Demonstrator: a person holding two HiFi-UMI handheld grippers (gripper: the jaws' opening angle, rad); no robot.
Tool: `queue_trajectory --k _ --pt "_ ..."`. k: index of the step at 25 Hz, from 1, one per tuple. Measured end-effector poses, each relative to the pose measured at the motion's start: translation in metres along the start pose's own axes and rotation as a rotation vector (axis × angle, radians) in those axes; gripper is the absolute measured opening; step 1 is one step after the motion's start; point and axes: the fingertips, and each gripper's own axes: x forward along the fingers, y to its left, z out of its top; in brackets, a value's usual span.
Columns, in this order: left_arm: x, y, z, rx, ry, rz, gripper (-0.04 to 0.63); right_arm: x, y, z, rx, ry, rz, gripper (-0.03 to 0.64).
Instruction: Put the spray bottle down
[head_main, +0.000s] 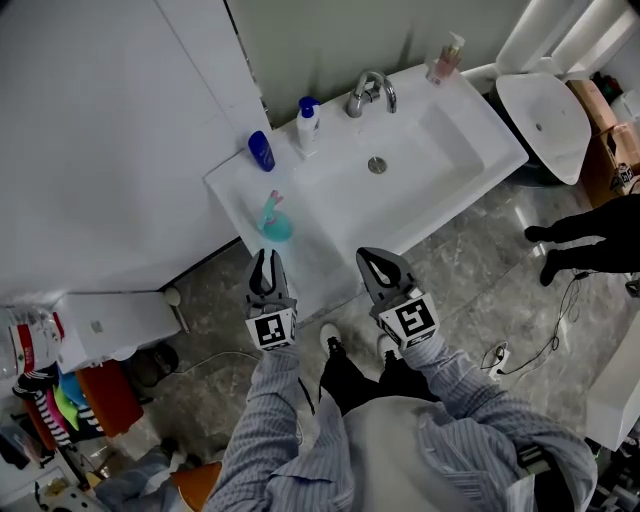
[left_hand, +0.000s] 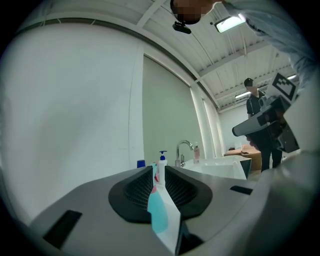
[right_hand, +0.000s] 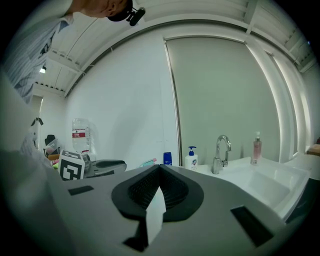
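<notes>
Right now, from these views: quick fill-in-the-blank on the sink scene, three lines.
1. The spray bottle stands upright on the sink counter, held by ____ gripper.
2. Between the white pump bottle and the pink bottle stands the ____.
3. Of the left gripper and right gripper, the spray bottle is nearer the ____ one.
Missing words: neither; faucet; left.

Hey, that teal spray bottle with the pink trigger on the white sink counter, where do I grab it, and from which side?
Probably the body of the teal spray bottle, just under its pink trigger, jaws level, coming from the front edge of the white sink counter, where the left gripper faces it. It stands upright close to that edge.
</notes>
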Motion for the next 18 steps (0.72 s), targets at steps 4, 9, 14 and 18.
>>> queue_trajectory --k 4,9,14,18 --pt "-0.03 -0.009 0.032 0.029 -0.01 0.052 0.031 -0.018 0.007 0.013 0.0 -0.024 0.045 0.015" --pt "-0.063 -0.025 0.066 0.052 -0.024 0.102 0.012 -0.044 0.015 0.024 0.003 -0.053 0.096 0.015" --pt "-0.087 -0.043 0.091 0.052 -0.037 0.127 0.002 -0.064 0.018 0.036 -0.003 -0.081 0.126 0.015" --pt "-0.098 -0.053 0.101 0.048 -0.035 0.148 0.002 -0.074 0.017 0.043 0.004 -0.098 0.132 0.015"
